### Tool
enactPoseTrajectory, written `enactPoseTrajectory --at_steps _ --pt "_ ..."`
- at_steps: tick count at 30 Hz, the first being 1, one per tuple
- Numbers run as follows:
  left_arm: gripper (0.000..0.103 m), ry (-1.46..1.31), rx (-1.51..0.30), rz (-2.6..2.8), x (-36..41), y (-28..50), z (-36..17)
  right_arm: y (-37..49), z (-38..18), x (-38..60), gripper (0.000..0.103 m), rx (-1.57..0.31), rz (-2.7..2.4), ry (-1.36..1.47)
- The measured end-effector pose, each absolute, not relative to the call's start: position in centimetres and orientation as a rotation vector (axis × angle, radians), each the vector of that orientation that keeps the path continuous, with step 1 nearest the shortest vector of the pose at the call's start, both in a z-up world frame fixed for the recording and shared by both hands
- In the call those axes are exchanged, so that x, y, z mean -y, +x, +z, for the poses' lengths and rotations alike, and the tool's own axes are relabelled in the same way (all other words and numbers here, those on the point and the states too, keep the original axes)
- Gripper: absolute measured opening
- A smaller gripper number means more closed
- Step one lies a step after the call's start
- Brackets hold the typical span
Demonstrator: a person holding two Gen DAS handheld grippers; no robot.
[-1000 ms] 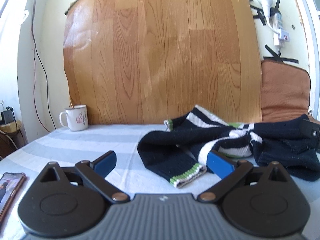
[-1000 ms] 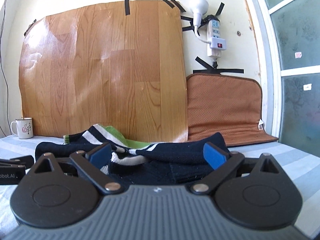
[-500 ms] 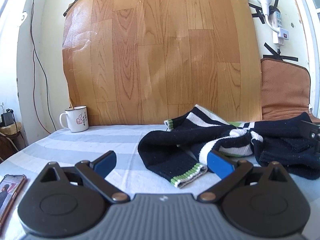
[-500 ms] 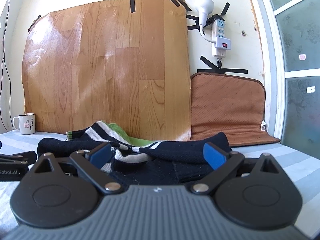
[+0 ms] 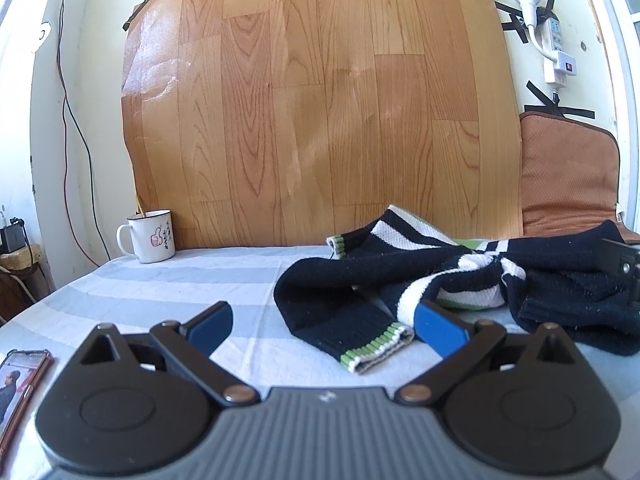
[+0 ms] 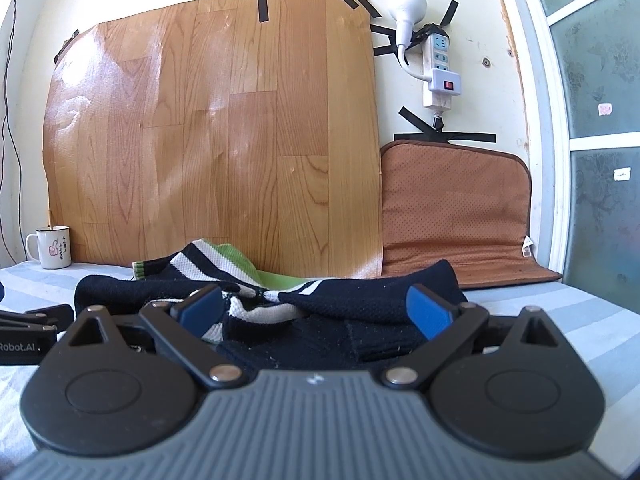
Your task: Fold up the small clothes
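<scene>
A small navy knit sweater (image 5: 432,268) with white and green stripes lies crumpled on the striped sheet. One sleeve with a green and white cuff (image 5: 376,346) stretches toward my left gripper (image 5: 324,322), which is open and empty just short of the cuff. In the right wrist view the sweater (image 6: 344,304) lies bunched right ahead of my right gripper (image 6: 314,310), which is open and empty, its blue pads (image 6: 426,312) low over the navy cloth. The left gripper's tip (image 6: 36,322) shows at that view's left edge.
A white mug (image 5: 150,236) stands at the back left by the taped wood-pattern board (image 5: 320,120). A phone (image 5: 20,384) lies at the near left. A brown cushion (image 6: 456,208) leans on the wall at the right, under a power strip (image 6: 438,72).
Both views have tilted slightly upward, so the wall shows higher. The sweater has not moved and both grippers stay open.
</scene>
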State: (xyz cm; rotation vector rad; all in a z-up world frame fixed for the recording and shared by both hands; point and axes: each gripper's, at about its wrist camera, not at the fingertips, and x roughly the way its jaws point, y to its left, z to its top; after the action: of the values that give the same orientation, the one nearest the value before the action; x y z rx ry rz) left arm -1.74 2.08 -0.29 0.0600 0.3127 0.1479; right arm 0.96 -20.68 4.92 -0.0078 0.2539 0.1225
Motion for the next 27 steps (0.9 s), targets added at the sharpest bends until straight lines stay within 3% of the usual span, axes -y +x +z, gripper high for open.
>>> enactPoseTrajectory --at_steps 9,14,20,27 --pt "0.100 0.055 -0.319 0.143 -2.2 -1.7 -0.3 1.3 4.7 20.8 0.100 -0.279 0.137 0.000" --pt "0.100 0.040 -0.329 0.145 -2.5 -1.5 -0.3 3.6 5.3 19.8 0.071 -0.350 0.239 -0.055" --pt "0.100 -0.006 -0.350 0.155 -3.4 -1.3 -0.2 7.7 6.7 16.7 0.058 -0.413 0.435 -0.169" --pt "0.100 -0.038 -0.367 0.160 -4.0 -1.0 -0.2 12.9 6.3 12.4 0.057 -0.519 0.601 -0.313"
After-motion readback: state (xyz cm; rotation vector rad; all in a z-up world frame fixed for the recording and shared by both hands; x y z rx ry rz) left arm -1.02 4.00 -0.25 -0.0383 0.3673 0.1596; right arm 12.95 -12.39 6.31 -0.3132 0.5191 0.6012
